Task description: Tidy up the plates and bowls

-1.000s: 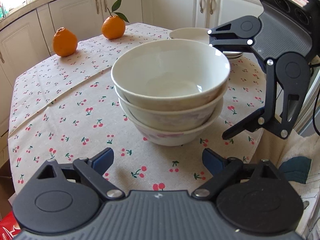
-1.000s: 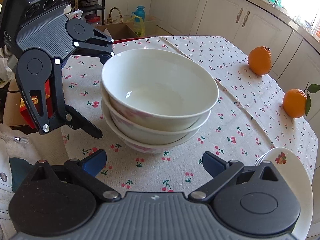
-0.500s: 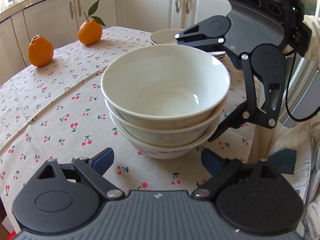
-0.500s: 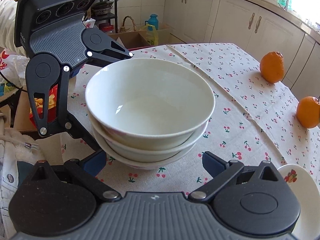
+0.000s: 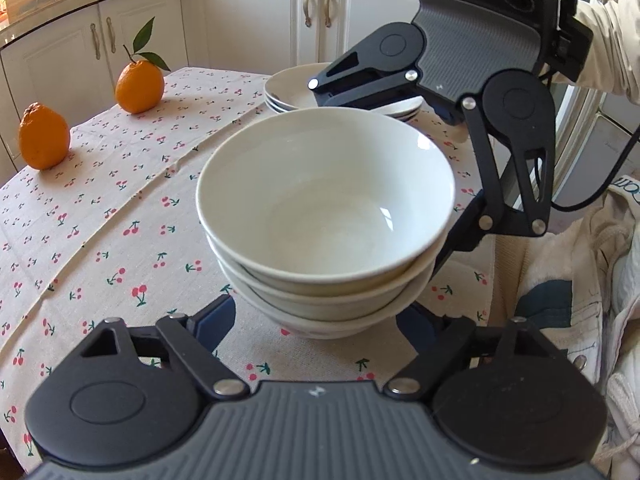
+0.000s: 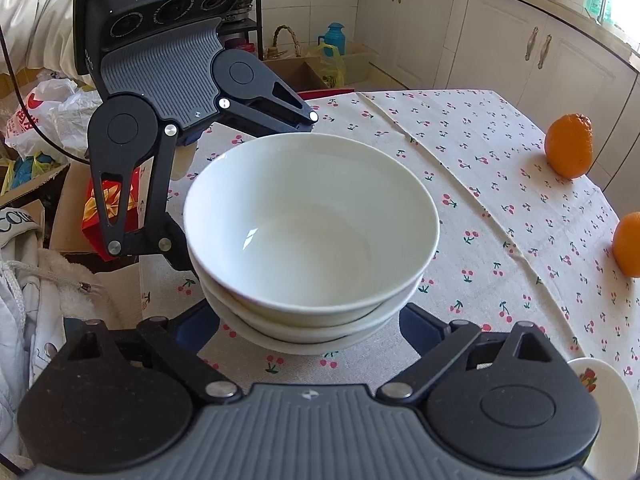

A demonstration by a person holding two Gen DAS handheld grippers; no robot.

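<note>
Seeing bowl stack (image 5: pixel 326 236) dead ahead, sitting between my left gripper (image 5: pixel 316 320) jaws, spread wide, not touching. Right gripper (image 6: pixel 310 320) jaws likewise spread around it from opposite side. Both equally near; stack upright on tabletop (image 5: pixel 100 220).

1. The bowl stack (image 5: pixel 326 236) hides the right gripper's (image 5: pixel 394 160) lower fingertip.
2. Behind that gripper, the plate stack (image 5: pixel 288 94) is only partly visible.
3. Second orange (image 6: pixel 628 244) gets chopped by the frame edge.

Black claw (image 5: pixel 316 320), blue pads (image 5: pixel 214 318), silver screws.
</note>
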